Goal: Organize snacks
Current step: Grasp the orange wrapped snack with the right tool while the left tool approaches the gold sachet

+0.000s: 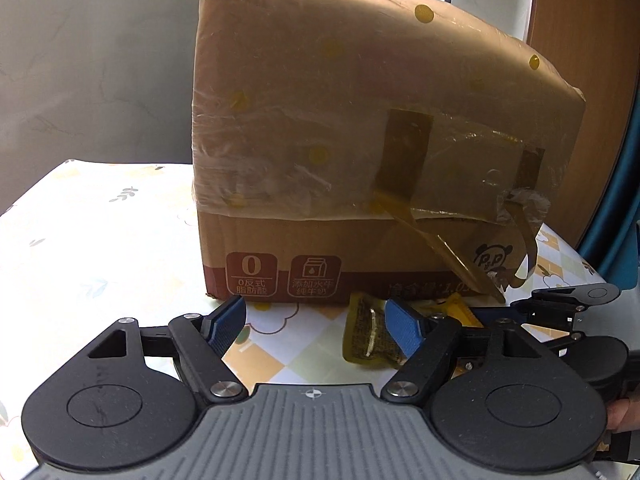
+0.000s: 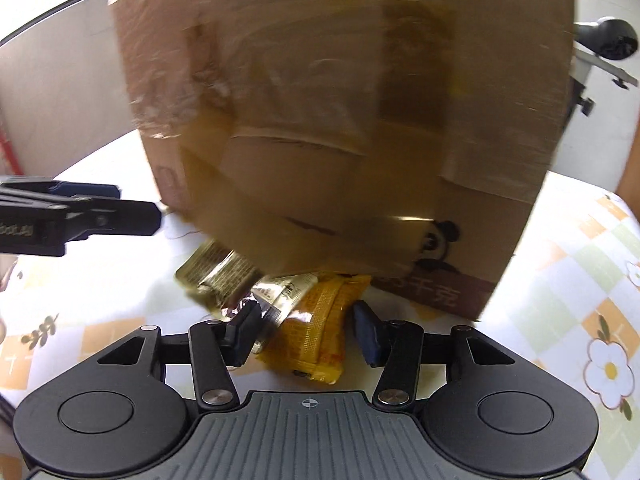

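Your right wrist view smears the cardboard box (image 2: 340, 120), so its print is unreadable. The box hides part of the yellow snack packet (image 2: 320, 332) and cuts off at the top edge.

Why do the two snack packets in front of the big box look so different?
The yellow snack packet is bright orange-yellow with a ridged seam; the dark snack packet is shiny gold and dark with small print. The yellow one lies between the right gripper's open fingers; the dark one lies off to its left, beyond them. The dark one reaches under the cardboard box's loose flap. Both lie flat on the flowered tablecloth, unheld.
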Demonstrator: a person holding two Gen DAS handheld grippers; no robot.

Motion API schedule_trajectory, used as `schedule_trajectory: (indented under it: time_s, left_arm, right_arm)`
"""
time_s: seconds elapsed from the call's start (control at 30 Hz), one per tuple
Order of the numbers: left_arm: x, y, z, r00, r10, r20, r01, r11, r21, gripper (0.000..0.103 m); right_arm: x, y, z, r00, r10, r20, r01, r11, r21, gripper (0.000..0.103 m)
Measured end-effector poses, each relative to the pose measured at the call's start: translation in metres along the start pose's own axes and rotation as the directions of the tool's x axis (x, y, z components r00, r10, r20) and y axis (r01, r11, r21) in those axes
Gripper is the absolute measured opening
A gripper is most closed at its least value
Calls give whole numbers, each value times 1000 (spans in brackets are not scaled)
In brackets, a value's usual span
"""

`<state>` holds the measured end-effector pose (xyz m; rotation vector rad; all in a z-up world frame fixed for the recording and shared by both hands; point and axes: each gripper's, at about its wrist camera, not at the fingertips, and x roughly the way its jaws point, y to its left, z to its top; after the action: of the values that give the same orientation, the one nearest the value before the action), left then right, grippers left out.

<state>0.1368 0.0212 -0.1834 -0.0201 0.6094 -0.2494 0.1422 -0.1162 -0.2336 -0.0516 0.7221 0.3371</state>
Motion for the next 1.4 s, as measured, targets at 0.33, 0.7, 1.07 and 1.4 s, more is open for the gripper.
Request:
schedule_trajectory:
  time_s: [0.33,0.7,1.07,1.4]
  left_arm:
    - [2,-2,-6,1000,-1,-20,1,1000,3,79]
    - [8,-6,-11,999,-16,-51,16,1000,6,79]
    - [20,-6,-12,998,-22,-61,21,1000,-5,79]
    - [19,-7,-13,997,-17,-71,17,1000,-5,79]
  right_arm:
    - [-10,-4,-1,1000,-22,13,21,1000,23,50]
    - [-28,-38,-7,996,-83,33,76,982,175,50]
    - [-5,-8,4,999,-38,-19,38,999,8,47]
    - [-27,-26,-13,999,-33,-5,34,999,23,33]
